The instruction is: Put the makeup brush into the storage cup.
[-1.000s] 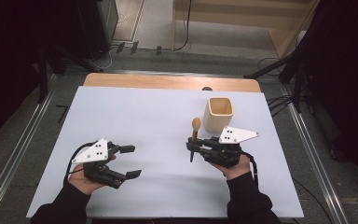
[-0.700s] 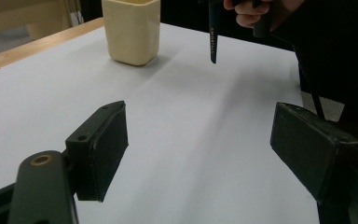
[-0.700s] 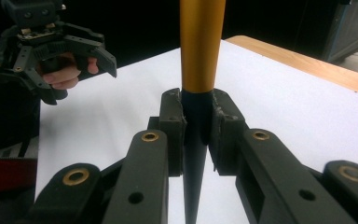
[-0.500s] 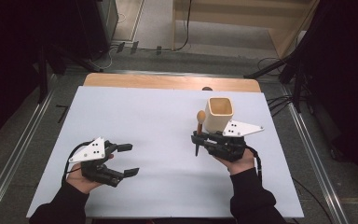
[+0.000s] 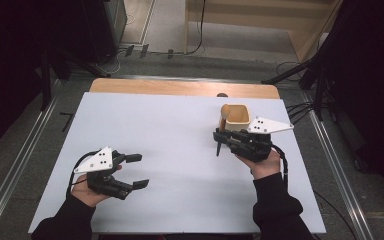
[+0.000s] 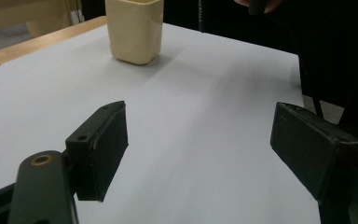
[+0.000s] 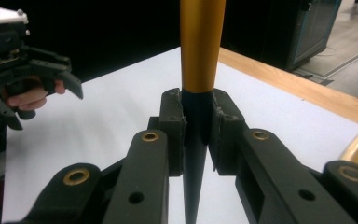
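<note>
A cream cup (image 5: 240, 119) stands upright at the back right of the white table top (image 5: 180, 130). My right gripper (image 5: 221, 136) is just in front of it, shut on a tool with a yellow-brown handle and a black pointed end (image 5: 218, 148). The handle rises beside the cup's left rim. In the right gripper view both pads (image 7: 171, 122) press the tool (image 7: 202, 42) where the handle meets the black part. My left gripper (image 5: 136, 171) rests low at the front left, open and holding nothing. The left gripper view looks past its wide jaws to the cup (image 6: 134, 29).
A strip of bare wood (image 5: 180, 87) runs along the table's far edge. Metal rails (image 5: 30, 150) flank the table on both sides, with cables on the floor behind. My left gripper (image 7: 37, 70) appears at the upper left of the right gripper view.
My right gripper has carried the tool up and away from me, closer to the cup. The left gripper has stayed in place.
</note>
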Demonstrator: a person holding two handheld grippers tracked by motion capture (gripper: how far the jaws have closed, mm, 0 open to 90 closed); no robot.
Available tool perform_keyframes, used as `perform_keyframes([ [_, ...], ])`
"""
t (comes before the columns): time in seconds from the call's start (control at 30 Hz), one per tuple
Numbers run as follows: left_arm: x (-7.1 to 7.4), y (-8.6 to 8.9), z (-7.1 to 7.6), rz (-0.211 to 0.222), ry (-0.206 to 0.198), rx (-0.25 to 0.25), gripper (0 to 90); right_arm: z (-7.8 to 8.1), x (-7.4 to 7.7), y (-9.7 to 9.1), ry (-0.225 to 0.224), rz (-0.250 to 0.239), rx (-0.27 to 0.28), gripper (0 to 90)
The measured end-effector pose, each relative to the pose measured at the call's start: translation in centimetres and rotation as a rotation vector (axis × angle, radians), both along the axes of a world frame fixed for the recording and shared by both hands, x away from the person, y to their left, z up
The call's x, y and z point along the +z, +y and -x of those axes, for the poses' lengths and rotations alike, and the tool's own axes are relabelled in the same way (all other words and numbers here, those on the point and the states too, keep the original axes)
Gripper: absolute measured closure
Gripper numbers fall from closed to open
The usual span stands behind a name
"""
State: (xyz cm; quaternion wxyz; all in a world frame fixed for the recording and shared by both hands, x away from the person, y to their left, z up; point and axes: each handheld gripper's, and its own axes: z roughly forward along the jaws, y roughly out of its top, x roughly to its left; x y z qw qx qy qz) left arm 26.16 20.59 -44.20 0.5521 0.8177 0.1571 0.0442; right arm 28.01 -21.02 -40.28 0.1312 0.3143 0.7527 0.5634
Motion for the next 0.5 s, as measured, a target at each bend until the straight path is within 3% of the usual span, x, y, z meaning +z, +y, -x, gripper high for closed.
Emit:
perform_keyframes([
  [0.5, 0.0, 0.0, 0.1, -0.005, 0.001, 0.001, 19.9, -1.6, 1.4, -2.1, -0.011, -0.020, -0.077, 78.6],
])
